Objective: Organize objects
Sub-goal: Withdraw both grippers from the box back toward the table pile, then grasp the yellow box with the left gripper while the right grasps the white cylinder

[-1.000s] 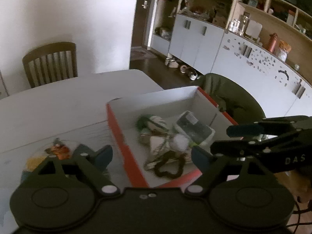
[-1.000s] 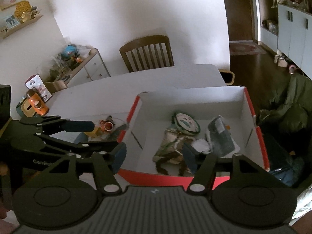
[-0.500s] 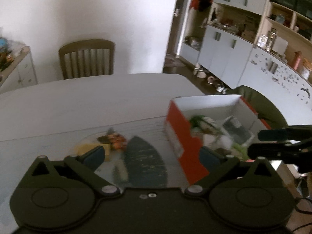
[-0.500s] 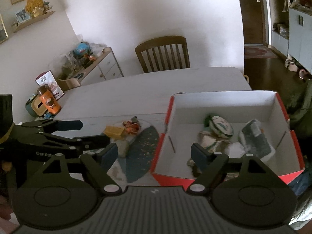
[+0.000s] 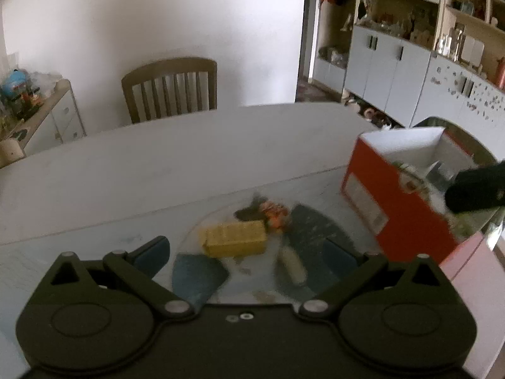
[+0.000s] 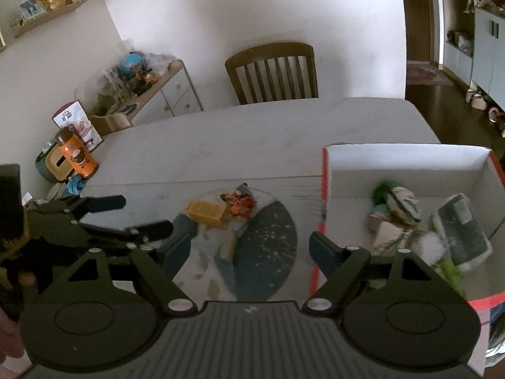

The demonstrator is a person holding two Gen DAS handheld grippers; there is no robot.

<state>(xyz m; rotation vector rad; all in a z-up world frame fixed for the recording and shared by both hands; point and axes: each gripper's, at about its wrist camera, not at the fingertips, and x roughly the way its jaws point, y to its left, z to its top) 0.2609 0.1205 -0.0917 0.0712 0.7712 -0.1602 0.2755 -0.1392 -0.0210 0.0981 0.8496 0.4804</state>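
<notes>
Right now the thing that matters most is where the yellow block [image 5: 235,242] sits relative to my left gripper [image 5: 244,252]: it lies on the desk [image 5: 164,161] just ahead of the jaws and a little left of their centre line, with its long axis running roughly crosswise to my line of approach, so I judge the spread jaws would meet its short ends, not its long faces, unless I turn the wrist. Both sets of jaws stand wide apart and hold nothing. My left gripper is the nearer one; the right gripper [image 6: 249,246] hovers near the red box's [image 6: 325,189] left wall, with the block well off to its left. Beside the block lie a small orange toy [image 5: 274,213], just behind and to its right, and a pale cylindrical piece [image 5: 292,263], nearer me, all on a round mat [image 6: 268,246] with dark teal patches. The box stands open to the right of the mat, already holding several items, including a green-and-white ball [image 6: 401,199]. Beyond the desk I see a wooden chair [image 5: 170,88], a white wall, and cabinets [image 5: 394,66] on the right.
</notes>
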